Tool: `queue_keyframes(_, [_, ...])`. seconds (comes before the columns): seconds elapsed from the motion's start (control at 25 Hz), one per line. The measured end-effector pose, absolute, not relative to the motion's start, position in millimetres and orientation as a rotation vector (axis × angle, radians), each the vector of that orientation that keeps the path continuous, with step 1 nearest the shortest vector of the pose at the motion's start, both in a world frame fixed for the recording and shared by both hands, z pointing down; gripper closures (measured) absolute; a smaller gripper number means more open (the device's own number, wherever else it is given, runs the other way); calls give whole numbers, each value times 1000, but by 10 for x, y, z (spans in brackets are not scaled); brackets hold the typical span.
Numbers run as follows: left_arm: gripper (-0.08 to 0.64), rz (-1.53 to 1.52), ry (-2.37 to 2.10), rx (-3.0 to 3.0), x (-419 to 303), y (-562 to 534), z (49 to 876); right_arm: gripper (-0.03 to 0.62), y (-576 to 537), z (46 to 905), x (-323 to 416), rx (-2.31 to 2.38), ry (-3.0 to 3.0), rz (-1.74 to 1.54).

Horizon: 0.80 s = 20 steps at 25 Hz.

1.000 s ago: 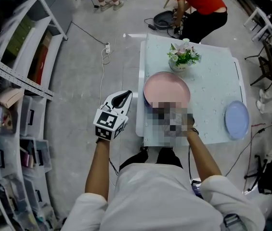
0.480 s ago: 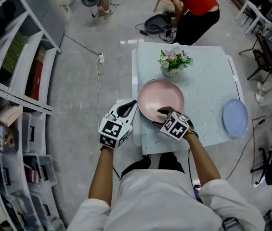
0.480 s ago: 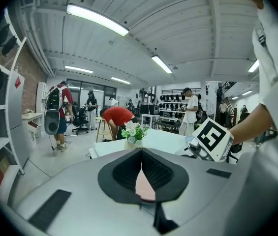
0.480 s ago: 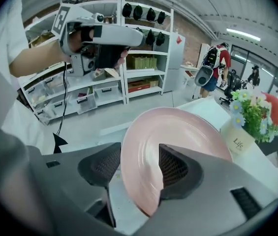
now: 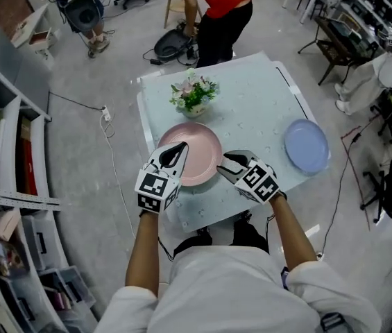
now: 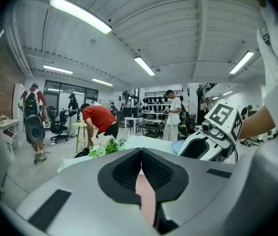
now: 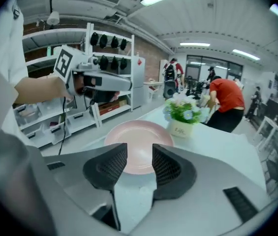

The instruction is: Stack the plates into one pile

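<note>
Right claw — narrower, empty, off plate

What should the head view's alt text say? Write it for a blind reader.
Seen from above, a person holds the left claw, shut, and the right claw, open and empty after just closing partway, near either side of a pink plate on a pale table; a blue plate lies apart at the right, flowers behind.

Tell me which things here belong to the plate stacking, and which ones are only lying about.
Part of the job:
- pink plate, at the near side of the table
- blue plate, apart from it, towards the table's right edge

Only lying about:
- flower pot, behind the pink plate
- black bag, beyond the table
- shelves, at the left
</note>
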<state>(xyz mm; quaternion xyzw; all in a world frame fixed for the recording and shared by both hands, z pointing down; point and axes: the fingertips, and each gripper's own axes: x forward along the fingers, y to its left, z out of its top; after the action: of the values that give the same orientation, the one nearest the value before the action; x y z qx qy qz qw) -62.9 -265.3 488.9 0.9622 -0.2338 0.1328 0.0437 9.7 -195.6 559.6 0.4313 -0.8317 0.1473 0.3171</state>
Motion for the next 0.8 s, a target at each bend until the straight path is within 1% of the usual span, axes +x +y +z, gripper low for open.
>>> queue_keyframes(0.04, [543, 399, -693, 2961, -494, -2648, 4833, 436, -1948, 5463, 291, 1221, -2183, 385])
queue_keyframes(0.16, [543, 381, -614, 3034, -59, -2602, 4645, 545, -1903, 5053, 947, 1502, -2149, 347])
queue_keyframes(0.24, [543, 370, -557, 3076, 244, -2543, 4531, 577, -1818, 4787, 1362, 1664, -2151, 325])
queue_keyframes(0.52, [543, 374, -347, 3183, 1444, -2099, 4233, 578, -1132, 4169, 2679, 2012, -1989, 216])
queue_keyframes(0.76, [540, 423, -83, 3242, 2672, -1354, 4218, 578, -328, 4165, 3668, 2137, -1840, 197])
queue_keyframes(0.8, [529, 449, -17, 3255, 2873, -1190, 4253, 578, -209, 4187, 3810, 2153, -1822, 204])
